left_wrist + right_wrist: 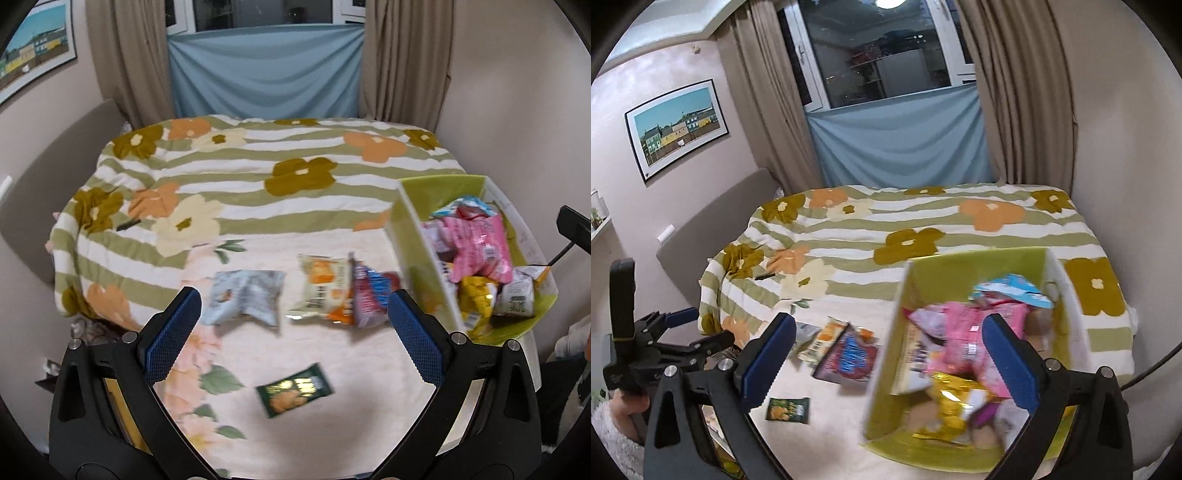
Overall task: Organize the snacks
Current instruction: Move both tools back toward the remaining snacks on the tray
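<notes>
A green box (436, 184) (979, 258) holds several snack packets, among them a pink one (480, 243) (964, 325) and a yellow one (476, 299) (953, 406). On the pale bedspread lie a light blue packet (243, 295), a cream and orange packet (323, 288) (825, 339), a red and blue packet (369, 295) (849, 358) and a dark green packet (293, 393) (788, 409). My left gripper (293, 295) is open and empty above the loose packets. My right gripper (888, 328) is open and empty above the box's left wall.
A green striped flower blanket (258, 177) (923, 229) covers the far half of the bed. Curtains and a blue cloth (266, 70) hang behind. A wall stands close on the right. The left gripper also shows in the right wrist view (683, 325).
</notes>
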`<state>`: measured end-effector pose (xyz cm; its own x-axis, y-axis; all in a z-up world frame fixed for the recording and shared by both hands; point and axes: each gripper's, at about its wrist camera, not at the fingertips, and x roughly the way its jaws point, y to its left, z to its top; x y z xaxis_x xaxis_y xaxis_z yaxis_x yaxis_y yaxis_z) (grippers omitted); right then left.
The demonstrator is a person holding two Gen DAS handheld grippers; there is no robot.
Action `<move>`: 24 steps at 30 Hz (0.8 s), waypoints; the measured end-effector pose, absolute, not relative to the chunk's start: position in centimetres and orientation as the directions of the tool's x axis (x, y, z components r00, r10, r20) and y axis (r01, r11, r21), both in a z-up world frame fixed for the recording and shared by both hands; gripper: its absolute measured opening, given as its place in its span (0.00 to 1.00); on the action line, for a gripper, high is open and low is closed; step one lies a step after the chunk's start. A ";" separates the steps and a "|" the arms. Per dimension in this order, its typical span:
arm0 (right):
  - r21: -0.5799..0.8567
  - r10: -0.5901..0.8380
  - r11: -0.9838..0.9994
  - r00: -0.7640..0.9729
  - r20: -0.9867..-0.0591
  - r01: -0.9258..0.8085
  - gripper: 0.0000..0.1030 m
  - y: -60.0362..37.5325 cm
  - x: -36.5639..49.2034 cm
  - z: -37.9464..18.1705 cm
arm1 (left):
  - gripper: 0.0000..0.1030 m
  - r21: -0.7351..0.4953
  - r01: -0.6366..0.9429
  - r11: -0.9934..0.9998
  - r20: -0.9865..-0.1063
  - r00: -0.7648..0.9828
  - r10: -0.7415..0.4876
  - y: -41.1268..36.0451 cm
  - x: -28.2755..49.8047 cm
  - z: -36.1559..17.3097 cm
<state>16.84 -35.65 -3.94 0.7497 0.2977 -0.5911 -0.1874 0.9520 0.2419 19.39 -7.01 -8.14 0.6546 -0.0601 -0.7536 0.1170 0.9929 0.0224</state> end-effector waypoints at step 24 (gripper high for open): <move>0.358 0.231 0.914 0.480 -0.846 0.192 0.98 -15.2 16.9 -19.3 | 0.98 -0.080 0.462 0.883 -0.879 0.385 -0.281 3.1 32.2 -19.0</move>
<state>16.91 -15.21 -19.27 0.4801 0.2311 -0.8462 0.1916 0.9138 0.3583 32.23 3.06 -19.03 0.3854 -0.2812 -0.8789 0.4624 0.8831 -0.0798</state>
